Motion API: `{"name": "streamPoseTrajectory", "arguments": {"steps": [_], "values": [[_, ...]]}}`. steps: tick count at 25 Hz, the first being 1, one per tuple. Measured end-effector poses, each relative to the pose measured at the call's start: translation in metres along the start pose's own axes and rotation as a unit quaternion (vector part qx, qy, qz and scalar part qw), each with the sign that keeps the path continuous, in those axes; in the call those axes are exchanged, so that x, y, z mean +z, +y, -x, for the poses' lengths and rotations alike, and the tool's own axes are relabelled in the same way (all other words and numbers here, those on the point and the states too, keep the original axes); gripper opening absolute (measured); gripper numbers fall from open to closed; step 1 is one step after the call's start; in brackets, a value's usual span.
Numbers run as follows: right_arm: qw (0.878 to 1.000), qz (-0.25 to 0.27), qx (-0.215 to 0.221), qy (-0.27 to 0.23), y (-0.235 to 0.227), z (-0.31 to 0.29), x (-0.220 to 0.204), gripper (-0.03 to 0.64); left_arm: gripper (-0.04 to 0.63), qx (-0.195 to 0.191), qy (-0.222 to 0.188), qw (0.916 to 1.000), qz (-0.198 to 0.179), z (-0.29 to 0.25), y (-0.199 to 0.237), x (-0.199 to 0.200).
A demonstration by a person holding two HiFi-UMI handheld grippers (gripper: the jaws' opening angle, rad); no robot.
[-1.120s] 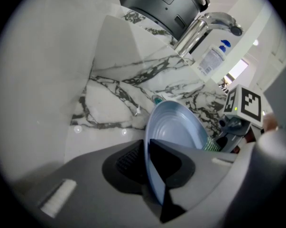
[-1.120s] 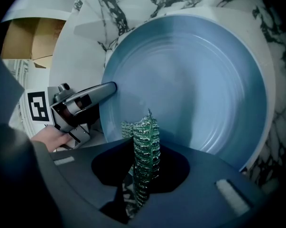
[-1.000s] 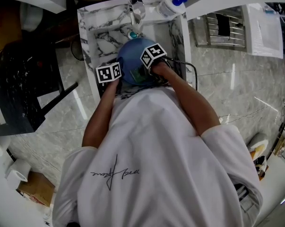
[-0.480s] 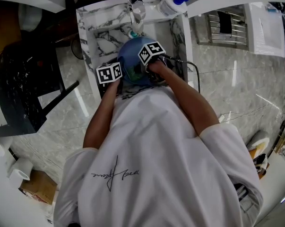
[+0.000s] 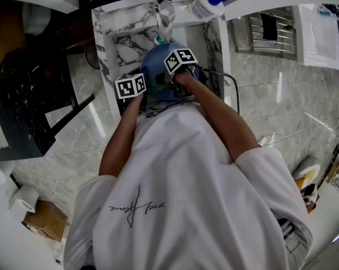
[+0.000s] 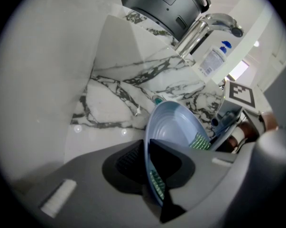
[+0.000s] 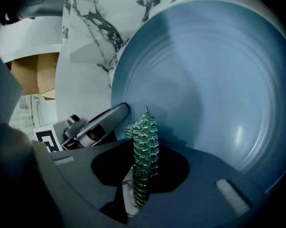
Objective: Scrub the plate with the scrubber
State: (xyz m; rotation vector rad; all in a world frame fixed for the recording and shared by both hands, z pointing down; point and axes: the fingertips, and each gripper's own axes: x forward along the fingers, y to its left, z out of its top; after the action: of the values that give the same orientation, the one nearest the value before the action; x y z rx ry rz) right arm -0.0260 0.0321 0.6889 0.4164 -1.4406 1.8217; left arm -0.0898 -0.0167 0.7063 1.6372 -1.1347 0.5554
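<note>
A round blue plate (image 5: 157, 66) is held tilted on edge over the marble sink (image 5: 121, 44). My left gripper (image 6: 147, 148) is shut on the plate's (image 6: 173, 125) near rim, one jaw on each face. A green mesh scrubber (image 7: 143, 127) stands upright between the jaws of my right gripper (image 7: 143, 152), which is shut on it. The scrubber's tip rests against the plate's (image 7: 204, 75) inner face near its left rim. In the head view both marker cubes sit over the plate, the left gripper (image 5: 134, 86) at its lower left and the right gripper (image 5: 178, 65) at its right.
A chrome faucet (image 5: 163, 9) and a white bottle with a blue cap (image 5: 206, 3) stand at the sink's far end. A teal drain plug (image 5: 157, 40) lies in the basin. A metal rack (image 5: 265, 31) is on the right, dark furniture (image 5: 28, 94) on the left.
The right gripper has shifted slightly up and left across the plate and rolled a little. The left gripper and the plate have stayed in place.
</note>
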Motion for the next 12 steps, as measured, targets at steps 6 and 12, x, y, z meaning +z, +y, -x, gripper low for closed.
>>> {"name": "streamPoseTrajectory", "arguments": {"steps": [6, 12], "values": [[0.999, 0.026, 0.009, -0.022, 0.006, 0.012, 0.007, 0.066, 0.098, -0.001, 0.000, 1.0000, 0.000, 0.001, 0.000, 0.000], [0.996, 0.072, -0.007, -0.054, 0.005, 0.038, 0.018, 0.066, 0.098, -0.003, -0.002, 1.0000, 0.001, 0.001, -0.001, 0.000]]}}
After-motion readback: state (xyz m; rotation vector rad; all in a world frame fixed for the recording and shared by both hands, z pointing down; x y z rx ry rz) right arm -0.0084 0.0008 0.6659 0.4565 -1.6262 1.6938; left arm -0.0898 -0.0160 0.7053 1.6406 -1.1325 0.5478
